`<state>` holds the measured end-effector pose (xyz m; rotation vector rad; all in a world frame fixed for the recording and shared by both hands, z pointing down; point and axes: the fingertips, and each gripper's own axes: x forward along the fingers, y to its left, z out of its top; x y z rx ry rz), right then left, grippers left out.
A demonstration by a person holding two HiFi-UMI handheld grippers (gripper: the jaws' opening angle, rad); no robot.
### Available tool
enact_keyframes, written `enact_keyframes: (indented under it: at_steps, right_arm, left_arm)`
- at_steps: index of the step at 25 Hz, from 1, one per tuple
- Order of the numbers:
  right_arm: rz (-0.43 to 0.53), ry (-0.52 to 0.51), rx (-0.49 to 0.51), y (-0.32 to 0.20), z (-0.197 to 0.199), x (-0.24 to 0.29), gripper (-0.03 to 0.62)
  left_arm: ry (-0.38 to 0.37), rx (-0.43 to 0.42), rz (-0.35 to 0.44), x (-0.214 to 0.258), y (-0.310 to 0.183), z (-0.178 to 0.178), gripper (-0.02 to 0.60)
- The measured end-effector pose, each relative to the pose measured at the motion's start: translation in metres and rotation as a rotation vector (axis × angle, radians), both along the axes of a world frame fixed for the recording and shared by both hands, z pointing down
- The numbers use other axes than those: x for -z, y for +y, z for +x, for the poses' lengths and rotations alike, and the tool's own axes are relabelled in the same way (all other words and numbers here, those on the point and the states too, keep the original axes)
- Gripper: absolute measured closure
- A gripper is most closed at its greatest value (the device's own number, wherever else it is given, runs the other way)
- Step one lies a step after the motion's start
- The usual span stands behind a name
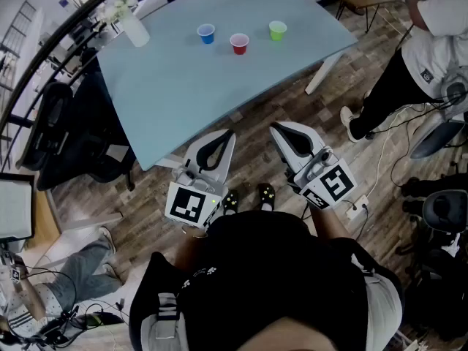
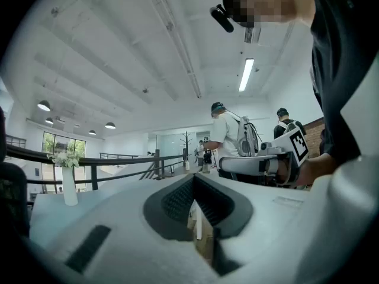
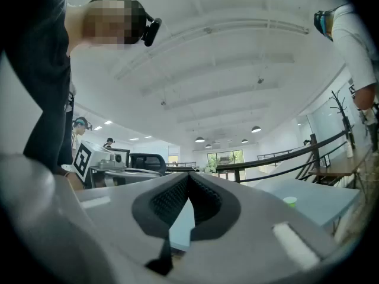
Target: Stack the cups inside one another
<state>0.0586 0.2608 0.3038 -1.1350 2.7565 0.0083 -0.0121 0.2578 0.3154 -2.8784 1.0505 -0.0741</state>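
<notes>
Three small cups stand apart in a row on the far part of the pale blue table [image 1: 190, 101]: a blue cup [image 1: 206, 33], a red cup [image 1: 239, 43] and a green cup [image 1: 277, 30]. Both grippers are held over the wooden floor, short of the table's near edge and well away from the cups. My left gripper [image 1: 230, 133] [image 2: 194, 178] is shut with nothing in it. My right gripper [image 1: 275, 128] [image 3: 188, 176] is shut and empty too. In the right gripper view the green cup [image 3: 289, 201] shows small on the table to the right; the other two cups are hidden there.
A white vase with flowers [image 1: 131, 25] [image 2: 70, 185] stands on the table's far left corner. Black office chairs [image 1: 55, 134] sit left of the table. A person in a white top [image 1: 439, 46] stands at the right, and cables [image 1: 380, 167] lie on the floor.
</notes>
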Motion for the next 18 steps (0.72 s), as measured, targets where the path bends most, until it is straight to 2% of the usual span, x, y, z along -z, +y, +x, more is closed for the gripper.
enact_keyframes:
  at_steps: [18]
  right_arm:
    - [0.009,-0.059,-0.006,-0.007,0.027,-0.006,0.591]
  left_arm:
    - [-0.008,0.023,-0.011,-0.004,-0.003,0.020,0.589]
